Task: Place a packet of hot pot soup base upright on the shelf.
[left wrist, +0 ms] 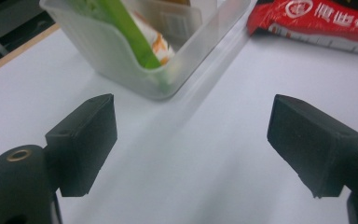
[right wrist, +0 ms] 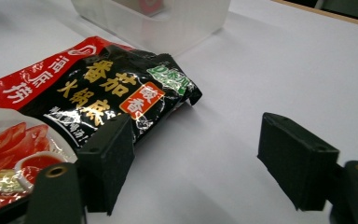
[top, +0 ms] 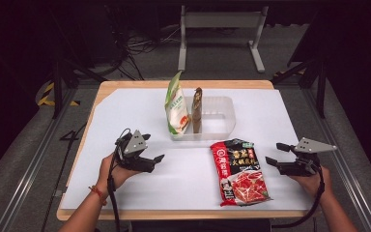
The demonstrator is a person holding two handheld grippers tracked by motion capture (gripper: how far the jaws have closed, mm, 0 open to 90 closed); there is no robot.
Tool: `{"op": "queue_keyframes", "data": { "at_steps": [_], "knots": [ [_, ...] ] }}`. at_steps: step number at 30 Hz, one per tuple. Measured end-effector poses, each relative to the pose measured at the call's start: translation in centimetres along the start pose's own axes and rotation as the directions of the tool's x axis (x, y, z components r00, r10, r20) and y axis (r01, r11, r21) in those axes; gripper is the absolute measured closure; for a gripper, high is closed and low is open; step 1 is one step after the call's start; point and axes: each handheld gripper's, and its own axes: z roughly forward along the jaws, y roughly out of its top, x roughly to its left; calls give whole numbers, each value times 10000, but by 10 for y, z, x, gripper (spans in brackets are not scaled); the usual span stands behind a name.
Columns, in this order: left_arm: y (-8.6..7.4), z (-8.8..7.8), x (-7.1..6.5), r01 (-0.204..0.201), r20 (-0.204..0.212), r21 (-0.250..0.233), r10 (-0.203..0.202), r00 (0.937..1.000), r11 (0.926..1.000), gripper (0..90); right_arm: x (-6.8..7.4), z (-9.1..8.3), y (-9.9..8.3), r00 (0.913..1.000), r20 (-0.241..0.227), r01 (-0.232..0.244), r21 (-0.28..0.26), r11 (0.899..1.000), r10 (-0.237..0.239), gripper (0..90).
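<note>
The left gripper [top: 150, 148] is hovering with jaws standing wide and nothing between them, over bare white sheet just short of the clear plastic bin [top: 224, 123]. The right gripper [top: 277, 153], likewise wide and holding nothing, is hanging beside the flat red-and-black foil pouch [top: 239, 171], one jaw seemingly overlapping its edge. Open sheet is lying between them.

Two handheld grippers are counted: the left gripper [top: 155, 155] and the right gripper [top: 273, 153]. One clear plastic bin [top: 224, 121] is seen on one white table mat [top: 280, 116]. Two packets are counted standing in the bin: one green-and-white pouch [top: 176, 109] and one narrow brown packet [top: 197, 110]. One red-and-black hotpot soup base packet [top: 238, 171] is counted lying flat on the mat. Three packets are counted in all.
</note>
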Motion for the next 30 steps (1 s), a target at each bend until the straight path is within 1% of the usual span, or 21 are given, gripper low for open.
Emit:
{"op": "queue_keyframes", "data": {
  "at_steps": [2,3,5,8,10,12,13,15,16,18,20,21,23,24,25,26,27,29,30],
  "knots": [
    [-6,-2,0,86,-42,113,-86,10000,9999,160,1,0,0,9999,5,116,18,9999,-116,295],
    [-9,-3,0,56,-73,141,-55,10000,9999,159,1,0,0,9999,11,128,5,9999,-128,294],
    [-14,-6,-1,90,-34,164,-89,10000,9998,157,1,0,0,9999,-43,93,13,10000,-93,288],
    [-19,-8,-1,98,-108,224,-96,9999,9997,157,0,3,0,10000,-66,42,102,9999,-42,257],
    [-24,-11,-2,176,-193,225,-172,9997,9996,157,0,3,1,9999,-125,23,107,9999,-22,261],
    [-29,-13,-2,294,-213,233,-289,9994,9993,157,0,4,1,9993,-381,-33,74,10000,36,295],
    [-32,-14,-2,370,-271,222,-364,9990,9991,155,1,4,2,9977,-681,3,23,10000,-2,336],
    [-36,-16,-3,563,-257,201,-557,9981,9982,150,1,5,2,9973,-741,24,44,10000,-20,342],
    [-39,-18,-4,610,-286,173,-605,9978,9980,149,3,7,2,9967,-809,66,110,9999,-57,337],
    [-43,-21,-5,759,-334,121,-754,9966,9970,149,3,10,3,9961,-880,30,298,9996,-4,292],
    [-46,-24,-6,930,-359,-1,-929,9950,9957,149,3,15,4,9964,-839,-69,533,9986,113,248],
    [-50,-27,-6,1213,-392,-187,-1220,9918,9924,149,3,19,7,9946,-1023,-82,709,9974,154,241],
    [-51,-28,-6,1222,-429,-157,-1227,9915,9924,149,3,20,9,9946,-1033,-60,751,9972,137,231],
    [-51,-30,-6,1165,-548,-112,-1170,9916,9931,147,4,22,12,9949,-994,-63,763,9971,139,223],
    [-51,-31,-5,1209,-497,-230,-1219,9913,9924,146,4,23,15,9936,-1105,-136,791,9968,223,223],
    [-51,-32,-4,1380,-386,-344,-1393,9895,9898,148,4,25,18,9916,-1263,-152,897,9959,265,215],
    [-51,-32,-3,1395,-402,-334,-1408,9892,9897,147,5,29,23,9926,-1208,-30,1016,9948,153,228],
    [-52,-33,-3,1329,-374,-326,-1340,9903,9906,152,6,30,26,9918,-1272,61,1073,9942,76,229],
    [-52,-33,-3,1347,-365,-334,-1359,9900,9903,169,7,33,29,9908,-1351,151,1116,9936,1,202]
  ]
}}
